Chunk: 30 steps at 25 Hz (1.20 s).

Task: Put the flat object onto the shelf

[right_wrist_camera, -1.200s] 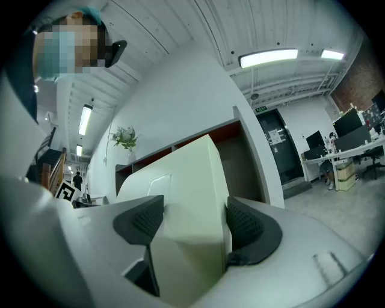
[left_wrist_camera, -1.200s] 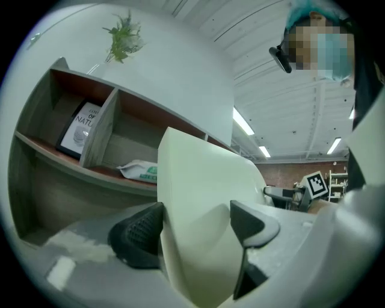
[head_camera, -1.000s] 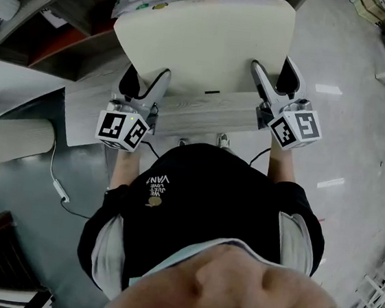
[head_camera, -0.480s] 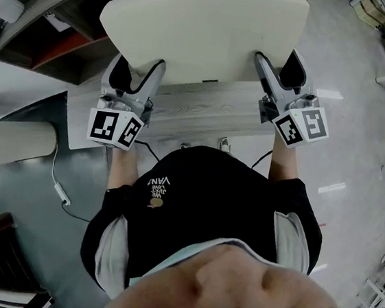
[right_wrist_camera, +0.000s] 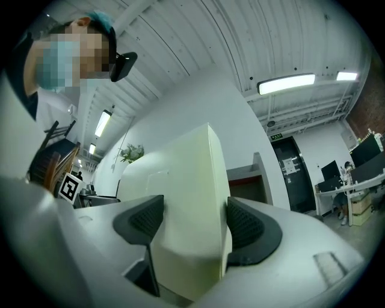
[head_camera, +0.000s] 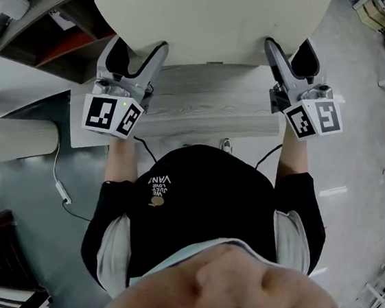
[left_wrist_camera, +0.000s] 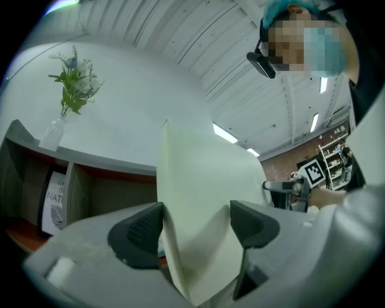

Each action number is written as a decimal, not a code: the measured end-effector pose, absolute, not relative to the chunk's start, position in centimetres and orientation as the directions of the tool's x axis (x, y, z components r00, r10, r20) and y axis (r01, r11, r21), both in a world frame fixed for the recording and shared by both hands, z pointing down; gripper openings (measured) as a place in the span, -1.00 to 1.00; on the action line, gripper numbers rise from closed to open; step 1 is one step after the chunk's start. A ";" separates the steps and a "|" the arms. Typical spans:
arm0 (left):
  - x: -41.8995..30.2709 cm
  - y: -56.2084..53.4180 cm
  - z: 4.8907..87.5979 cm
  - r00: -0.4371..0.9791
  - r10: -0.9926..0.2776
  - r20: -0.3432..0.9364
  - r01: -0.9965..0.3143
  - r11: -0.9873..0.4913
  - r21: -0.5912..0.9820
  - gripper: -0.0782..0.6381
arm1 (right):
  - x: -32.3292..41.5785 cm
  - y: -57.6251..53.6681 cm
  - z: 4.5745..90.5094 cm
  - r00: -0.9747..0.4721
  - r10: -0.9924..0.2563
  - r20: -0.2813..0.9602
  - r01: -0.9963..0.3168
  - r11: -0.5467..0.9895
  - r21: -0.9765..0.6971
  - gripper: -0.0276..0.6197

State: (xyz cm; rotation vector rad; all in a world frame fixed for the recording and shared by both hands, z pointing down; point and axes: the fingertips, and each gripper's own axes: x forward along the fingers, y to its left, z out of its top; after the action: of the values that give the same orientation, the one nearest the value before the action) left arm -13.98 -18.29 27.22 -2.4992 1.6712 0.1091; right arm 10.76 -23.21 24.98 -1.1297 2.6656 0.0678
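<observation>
Closest to you, your left tool (head_camera: 136,57) and right tool (head_camera: 290,54) are each pinching the near edge of the cream board (head_camera: 208,13), one toward each corner. That makes sense for something this wide and thin, since a single grip would probably let it swing or twist. In the left gripper view the board (left_wrist_camera: 204,198) stands between the two dark pads with both pressed on its faces. The right gripper view shows the same squeeze on the board (right_wrist_camera: 186,198), so neither tool has let go. The board is up in the air, spread out over the wood-grain desk (head_camera: 205,106) below it and not resting on it, with its far edge pointing away from you. Past that, up and to the left in the head view, is the shelf (head_camera: 62,24), which has open cubbies with a reddish lining. The left gripper view shows a glass vase (left_wrist_camera: 54,132) with a green sprig on the shelf's top (left_wrist_camera: 90,159). I'd say you're mid-carry and the placing isn't done yet. I can't tell which level you're aiming for, but if it's the top, mind that vase and keep both ends level going in.
</observation>
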 end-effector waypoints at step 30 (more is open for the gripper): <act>-13.7 -20.6 16.2 0.418 -0.875 -0.243 -0.899 -0.361 -0.248 0.22 | 11.2 -24.2 15.4 -0.666 -0.658 -0.351 -0.721 0.689 0.077 0.07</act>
State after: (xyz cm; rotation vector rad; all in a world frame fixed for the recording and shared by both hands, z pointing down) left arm -13.65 -20.56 16.22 -2.3379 1.5266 0.0973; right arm 11.20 -24.23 15.40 -1.0928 2.6058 0.3023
